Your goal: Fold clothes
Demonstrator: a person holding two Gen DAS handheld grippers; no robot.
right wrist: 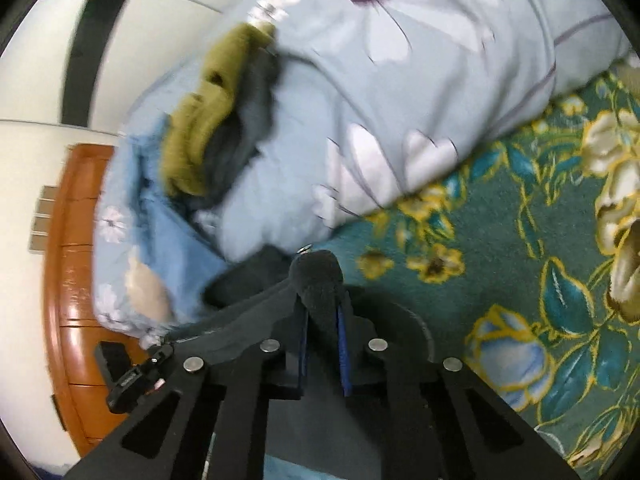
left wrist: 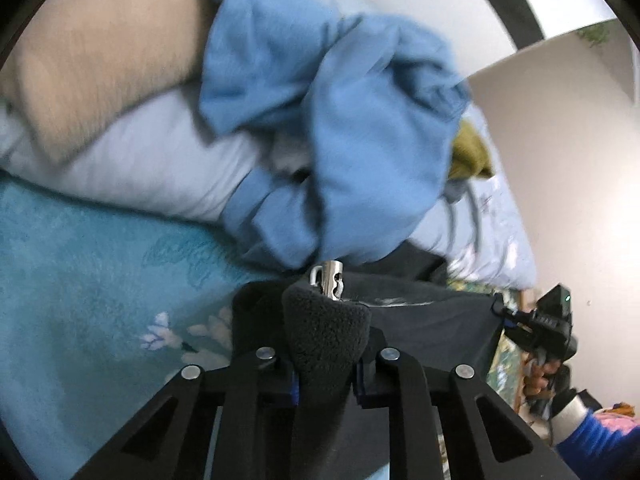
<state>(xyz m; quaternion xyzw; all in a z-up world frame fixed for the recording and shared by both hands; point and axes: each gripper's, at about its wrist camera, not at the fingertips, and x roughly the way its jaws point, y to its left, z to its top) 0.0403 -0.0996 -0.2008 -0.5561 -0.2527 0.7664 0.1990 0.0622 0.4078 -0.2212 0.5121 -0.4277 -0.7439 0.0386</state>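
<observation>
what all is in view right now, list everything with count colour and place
dark garment: one, charcoal fleece, stretched between both grippers
toggle: one, silver, on garment edge
blue clothes: a heap, light blue, on the quilt
olive garment: one, olive green, in the heap
beige pillow: one, tan, far left
quilt: one, pale blue, floral, bunched behind
blanket: one, teal, yellow flowers, under everything
headboard: one, brown wood
left gripper: black, clamped on garment
right gripper: black, clamped on garment

Matt, fuzzy dark fleece garment (left wrist: pixel 326 332) with a shiny metal cord stopper (left wrist: pixel 328 280); soft blue cloth (left wrist: pixel 360 140); smooth printed cotton quilt (right wrist: pixel 400 100); glossy wooden headboard (right wrist: pixel 76 280).
</observation>
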